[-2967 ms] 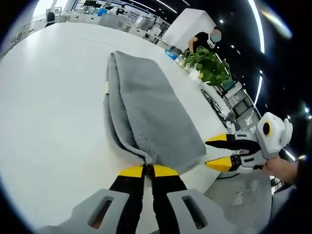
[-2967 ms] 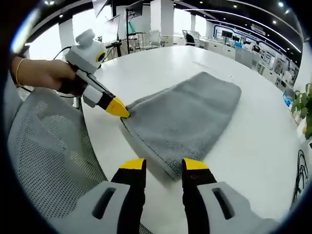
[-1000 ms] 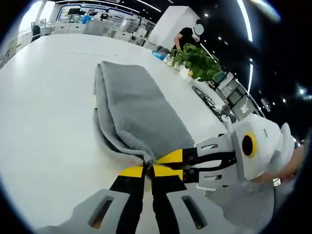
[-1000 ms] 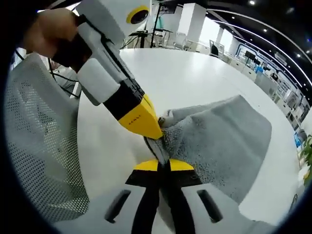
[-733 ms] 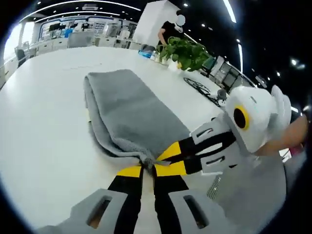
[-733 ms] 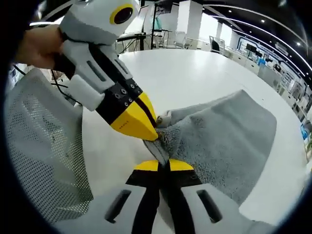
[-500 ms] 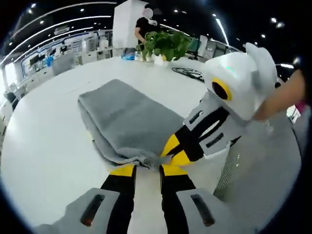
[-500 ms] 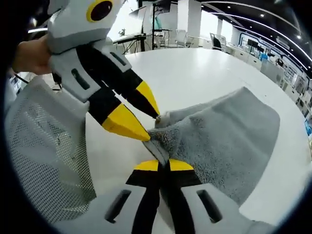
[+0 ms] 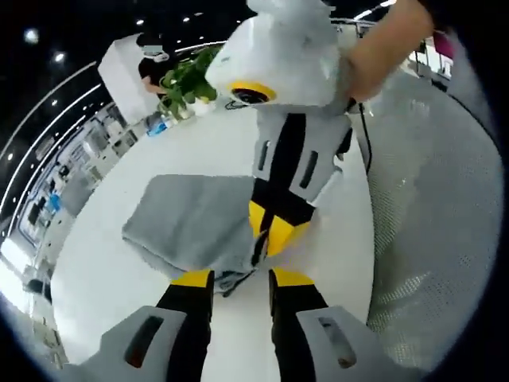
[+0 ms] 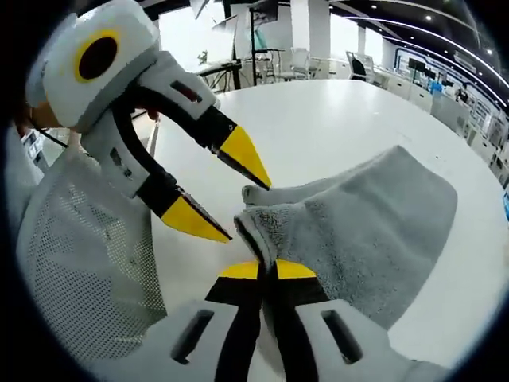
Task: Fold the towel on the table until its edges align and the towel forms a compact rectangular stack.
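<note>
The right gripper (image 10: 266, 270) is clamped on the corner of the folded towel (image 10: 366, 231) lying on the bench (image 10: 318, 119). The left gripper (image 9: 238, 278) hangs with jaws apart beside that corner.

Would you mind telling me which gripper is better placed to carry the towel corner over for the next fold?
Probably the right gripper: it is shut on the towel corner. The left gripper is open beside that corner, holding nothing.

Both grippers: white rounded housing, black jaws, yellow tips; left gripper (image 10: 231, 199), right gripper (image 10: 267, 270).
</note>
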Demonstrator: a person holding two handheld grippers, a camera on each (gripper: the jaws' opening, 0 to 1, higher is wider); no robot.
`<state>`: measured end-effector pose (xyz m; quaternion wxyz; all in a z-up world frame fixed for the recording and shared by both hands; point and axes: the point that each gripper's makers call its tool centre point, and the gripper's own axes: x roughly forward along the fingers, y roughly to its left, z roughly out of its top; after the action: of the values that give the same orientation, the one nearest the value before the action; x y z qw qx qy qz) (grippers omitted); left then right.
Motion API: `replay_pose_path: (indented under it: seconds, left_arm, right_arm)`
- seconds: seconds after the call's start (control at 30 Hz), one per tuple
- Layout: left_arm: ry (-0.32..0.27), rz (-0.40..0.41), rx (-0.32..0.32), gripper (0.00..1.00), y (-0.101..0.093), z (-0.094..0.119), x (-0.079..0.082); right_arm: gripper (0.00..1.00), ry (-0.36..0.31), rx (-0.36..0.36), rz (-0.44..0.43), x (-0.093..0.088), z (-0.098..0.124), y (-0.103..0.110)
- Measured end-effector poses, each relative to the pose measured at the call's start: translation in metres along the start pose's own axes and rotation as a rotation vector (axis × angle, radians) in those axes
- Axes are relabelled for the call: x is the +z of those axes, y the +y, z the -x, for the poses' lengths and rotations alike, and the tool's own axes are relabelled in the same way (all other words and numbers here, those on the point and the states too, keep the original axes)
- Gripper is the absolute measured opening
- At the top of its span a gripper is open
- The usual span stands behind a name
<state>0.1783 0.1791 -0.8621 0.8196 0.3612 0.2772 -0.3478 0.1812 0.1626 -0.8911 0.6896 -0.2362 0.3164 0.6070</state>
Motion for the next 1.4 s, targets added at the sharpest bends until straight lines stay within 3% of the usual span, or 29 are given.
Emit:
replay_pose_path:
  seconds: [0.1,0.23,0.33,0.6,0.77,0.97,1.13,1.3,1.4]
  left_arm:
    - [0.026,-0.121,0.01,0.3,0.001,0.0,0.007]
    - [0.014,-0.171,-0.016,0.29,-0.002,-0.004,0.014]
    - [0.042,-0.223,-0.039,0.25,-0.003,-0.009,0.01]
    - [0.026,-0.218,-0.077,0.17,-0.005,-0.015,0.009]
    - [0.002,-0.174,-0.083,0.09,-0.004,-0.014,0.012]
    - [-0.037,-0.026,-0.088,0.07,0.001,-0.012,0.017]
    - [-0.071,0.176,-0.073,0.07,0.011,-0.012,0.017]
    - [-0.113,0.321,-0.068,0.07,0.019,-0.009,0.022]
    - [-0.135,0.402,-0.071,0.07,0.023,-0.007,0.023]
  right_arm:
    - [0.02,0.008,0.004,0.017,0.0,0.001,0.001]
    - [0.02,0.013,0.006,0.027,0.003,0.004,0.002]
    - [0.02,-0.004,0.014,0.02,0.007,0.007,0.003]
    - [0.02,-0.011,0.015,0.014,0.006,0.011,0.005]
    - [0.02,-0.025,0.009,0.01,0.008,0.015,0.004]
    - [0.07,-0.076,-0.019,0.018,0.012,0.023,0.001]
    - [0.29,-0.096,-0.061,0.037,0.012,0.03,0.002]
    - [0.31,-0.073,-0.132,0.13,0.002,0.038,-0.007]
    - [0.31,-0.074,-0.145,0.13,-0.004,0.04,-0.008]
